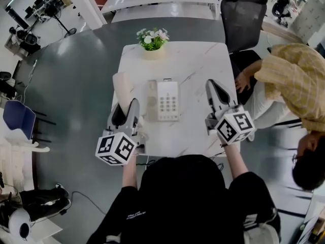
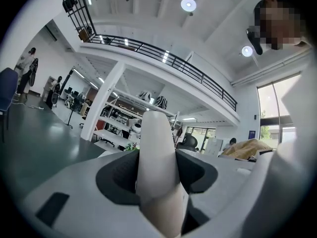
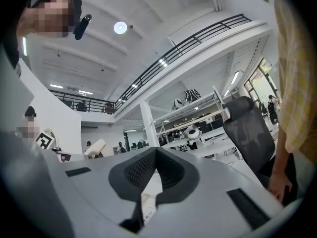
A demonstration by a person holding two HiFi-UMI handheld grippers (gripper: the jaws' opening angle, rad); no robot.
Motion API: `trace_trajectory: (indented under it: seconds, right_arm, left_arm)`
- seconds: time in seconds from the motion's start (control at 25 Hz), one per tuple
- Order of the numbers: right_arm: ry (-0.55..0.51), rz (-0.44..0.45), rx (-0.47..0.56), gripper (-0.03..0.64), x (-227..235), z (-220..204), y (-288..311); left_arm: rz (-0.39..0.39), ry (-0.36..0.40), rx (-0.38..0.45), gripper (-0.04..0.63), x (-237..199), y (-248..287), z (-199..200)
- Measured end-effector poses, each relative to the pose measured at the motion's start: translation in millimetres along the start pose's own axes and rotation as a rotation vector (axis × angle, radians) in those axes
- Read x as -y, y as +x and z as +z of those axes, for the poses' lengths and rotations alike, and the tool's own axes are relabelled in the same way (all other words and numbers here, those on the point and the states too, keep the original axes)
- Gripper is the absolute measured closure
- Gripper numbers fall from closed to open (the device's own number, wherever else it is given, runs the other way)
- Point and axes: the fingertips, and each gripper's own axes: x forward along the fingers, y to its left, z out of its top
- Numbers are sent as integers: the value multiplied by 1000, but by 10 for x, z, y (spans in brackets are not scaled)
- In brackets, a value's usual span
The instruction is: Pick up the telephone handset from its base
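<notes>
The left tool (image 1: 126,110) is clamped on the cream handset (image 1: 122,87). The handset sticks out between its jaws, off the phone base (image 1: 167,101) and just to the left of it. The right tool (image 1: 213,89) hangs to the right of the base, jaws closed together on nothing. A flower pot (image 1: 152,40) sits beyond the base on the white desk (image 1: 195,60).
</notes>
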Motion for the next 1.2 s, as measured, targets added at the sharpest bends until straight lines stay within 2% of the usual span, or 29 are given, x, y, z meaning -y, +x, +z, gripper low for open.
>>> trace_trajectory:
  seconds: [0.92,1.2]
  right_arm:
    - [-86,20,18,626,-101,228,28]
    - [-125,24,41,626,-138,393,88]
  left_arm:
    - [45,-4,-3,388,-55,-81,-19]
    - [16,-5,9,388,14,13,42]
